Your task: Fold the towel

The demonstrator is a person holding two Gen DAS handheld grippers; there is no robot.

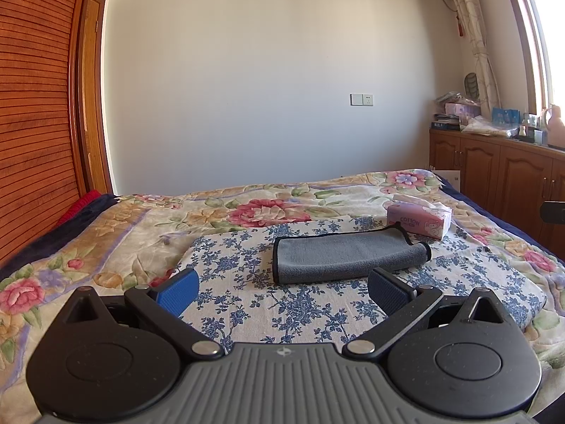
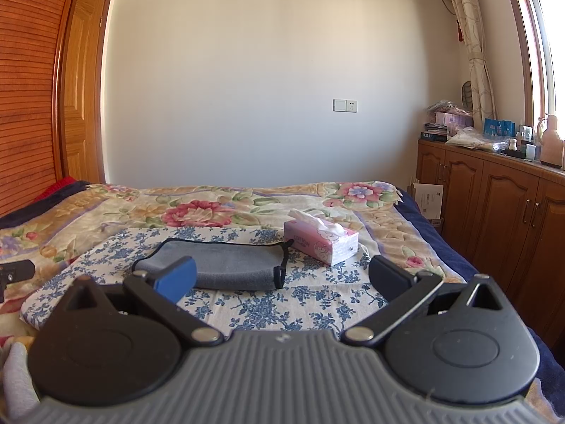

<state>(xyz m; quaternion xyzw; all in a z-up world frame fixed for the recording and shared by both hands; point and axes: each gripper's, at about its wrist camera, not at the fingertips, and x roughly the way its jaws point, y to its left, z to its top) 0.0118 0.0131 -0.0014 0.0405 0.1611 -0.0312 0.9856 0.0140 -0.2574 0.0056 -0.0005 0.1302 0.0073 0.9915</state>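
A grey towel with black trim (image 1: 344, 256) lies folded in a long flat band on a blue-flowered white cloth (image 1: 247, 304) on the bed. It also shows in the right wrist view (image 2: 233, 263). My left gripper (image 1: 282, 291) is open and empty, hovering just short of the towel's near edge. My right gripper (image 2: 282, 281) is open and empty, near the towel's right end, with its left finger (image 2: 176, 279) in front of the towel.
A pink tissue box (image 1: 418, 221) stands on the bed beyond the towel's right end, also in the right wrist view (image 2: 321, 240). A flowered blanket (image 1: 106, 233) covers the bed. Wooden cabinets (image 2: 494, 205) line the right side, a slatted wardrobe (image 1: 31, 106) the left.
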